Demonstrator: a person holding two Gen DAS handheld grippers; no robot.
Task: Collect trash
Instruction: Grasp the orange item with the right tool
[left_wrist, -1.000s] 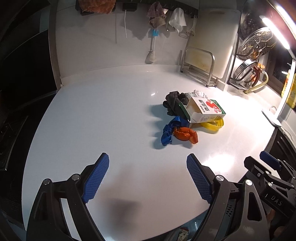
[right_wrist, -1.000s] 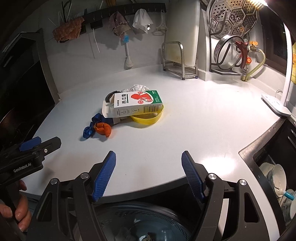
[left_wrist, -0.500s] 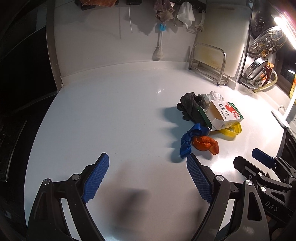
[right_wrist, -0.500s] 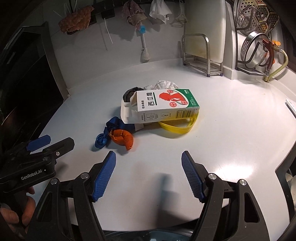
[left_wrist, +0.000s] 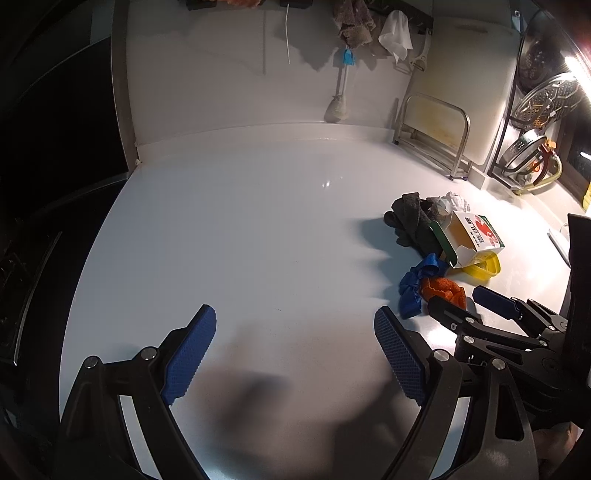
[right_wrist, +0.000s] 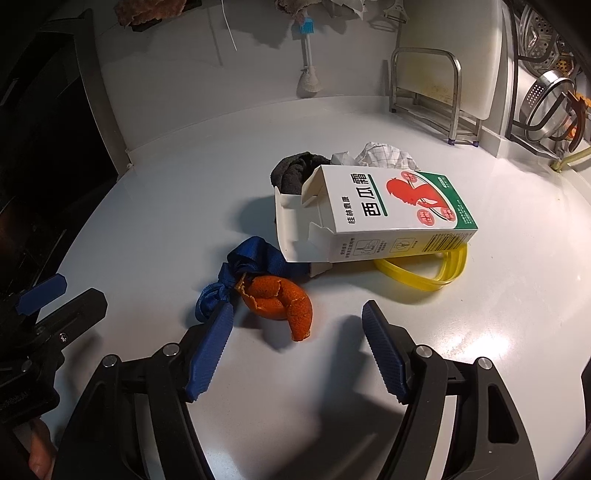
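Note:
A small heap of trash lies on the white counter (right_wrist: 147, 206). It holds an opened white carton (right_wrist: 373, 214) with red and green print, orange peel (right_wrist: 279, 297), a blue ribbon (right_wrist: 240, 275), a yellow plastic band (right_wrist: 424, 275), a dark rag (right_wrist: 295, 171) and crumpled paper (right_wrist: 384, 153). My right gripper (right_wrist: 297, 347) stands open just short of the peel, nothing between its fingers. My left gripper (left_wrist: 295, 354) is open over bare counter, left of the heap; the carton (left_wrist: 471, 236), peel (left_wrist: 443, 288) and ribbon (left_wrist: 415, 280) sit at its right.
A metal rack (right_wrist: 428, 92) with a cutting board (right_wrist: 454, 48) stands at the back wall beside steel strainers (right_wrist: 546, 107). A brush (right_wrist: 308, 74) and cloths hang on the wall. The left gripper's body (right_wrist: 40, 321) shows at the lower left of the right wrist view.
Both grippers have moved in over the counter toward the heap, the right one much closer, so the peel and carton now loom large before it. Neither gripper's jaws have visibly changed.

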